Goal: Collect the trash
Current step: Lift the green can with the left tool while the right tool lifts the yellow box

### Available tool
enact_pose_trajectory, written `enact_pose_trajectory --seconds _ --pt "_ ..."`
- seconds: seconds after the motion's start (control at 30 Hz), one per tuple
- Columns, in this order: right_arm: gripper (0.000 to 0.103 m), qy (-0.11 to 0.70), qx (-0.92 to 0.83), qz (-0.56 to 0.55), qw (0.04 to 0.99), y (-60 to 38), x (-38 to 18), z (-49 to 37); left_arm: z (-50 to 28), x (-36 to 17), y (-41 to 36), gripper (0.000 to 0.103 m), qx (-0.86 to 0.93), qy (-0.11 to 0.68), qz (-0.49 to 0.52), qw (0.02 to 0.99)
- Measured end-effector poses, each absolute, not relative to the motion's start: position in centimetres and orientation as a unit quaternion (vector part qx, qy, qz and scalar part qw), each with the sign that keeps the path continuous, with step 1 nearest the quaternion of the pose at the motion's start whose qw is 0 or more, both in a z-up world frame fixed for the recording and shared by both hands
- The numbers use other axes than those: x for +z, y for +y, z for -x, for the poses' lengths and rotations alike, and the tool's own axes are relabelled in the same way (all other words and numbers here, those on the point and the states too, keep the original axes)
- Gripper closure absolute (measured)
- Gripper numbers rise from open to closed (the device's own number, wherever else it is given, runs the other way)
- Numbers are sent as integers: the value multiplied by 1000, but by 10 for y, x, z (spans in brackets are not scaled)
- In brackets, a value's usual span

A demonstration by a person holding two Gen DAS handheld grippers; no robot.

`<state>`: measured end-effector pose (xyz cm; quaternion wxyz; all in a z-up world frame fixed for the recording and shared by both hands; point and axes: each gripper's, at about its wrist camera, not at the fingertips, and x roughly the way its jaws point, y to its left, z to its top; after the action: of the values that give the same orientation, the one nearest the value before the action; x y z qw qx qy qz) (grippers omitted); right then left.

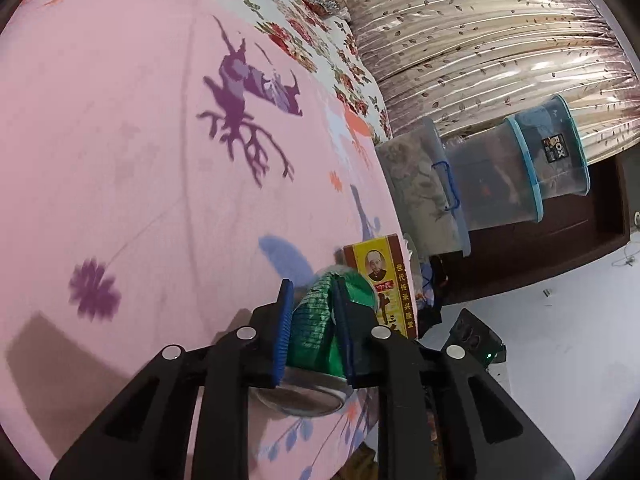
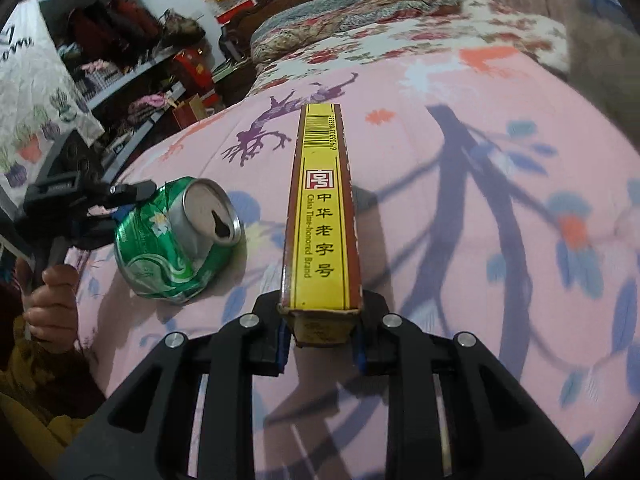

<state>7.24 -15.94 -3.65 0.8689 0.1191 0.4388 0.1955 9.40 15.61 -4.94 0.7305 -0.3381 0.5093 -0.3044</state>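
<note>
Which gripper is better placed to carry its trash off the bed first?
Roughly even: both jaws are shut on trash. Slight edge to the left gripper, holding the crushed green aluminium can across its body; the right gripper holds the long yellow cardboard box only at its end.

Bright indoor light; my grippers' shadows dark on pink bedsheet (image 1: 120,160); heavy fisheye bending, blurred edges.
</note>
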Motion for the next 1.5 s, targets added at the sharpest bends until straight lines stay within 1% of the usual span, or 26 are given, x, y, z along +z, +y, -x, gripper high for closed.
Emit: enact_pose_trajectory --seconds 0.2,0.43,0.5,0.57,0.63,0.73,0.83,1.07,1.2,1.23,1.5 --pt "77 437 198 -123 869 -159 -35 -57 -83 -56 160 86 -299 513 344 727" --pt "77 434 211 -125 867 -150 -30 -66 -81 -53 155 85 -302 513 337 730" --pt "77 437 212 -124 865 -148 -31 -69 -81 -52 155 83 -305 511 337 730" --pt "77 440 214 -122 864 -146 -32 -72 -82 -52 154 75 -305 511 338 729" --pt "77 440 215 -121 863 -144 -33 -72 -83 -54 154 71 -309 511 343 725" --pt "77 441 216 -124 862 -145 -33 -74 -84 -54 153 69 -308 513 343 724" --pt "77 440 219 -128 861 -146 -32 -75 -83 -50 150 64 -316 509 338 725" --pt "77 442 222 -131 859 -145 -35 -76 -79 -46 136 63 -330 515 291 736" --pt "77 443 219 -135 859 -148 -36 -78 -73 -48 125 63 -328 531 241 743" --pt "77 443 218 -136 859 -149 -36 -79 -71 -49 122 62 -330 536 228 743" --pt "77 444 230 -142 854 -146 -35 -76 -60 -54 111 62 -358 566 219 710"
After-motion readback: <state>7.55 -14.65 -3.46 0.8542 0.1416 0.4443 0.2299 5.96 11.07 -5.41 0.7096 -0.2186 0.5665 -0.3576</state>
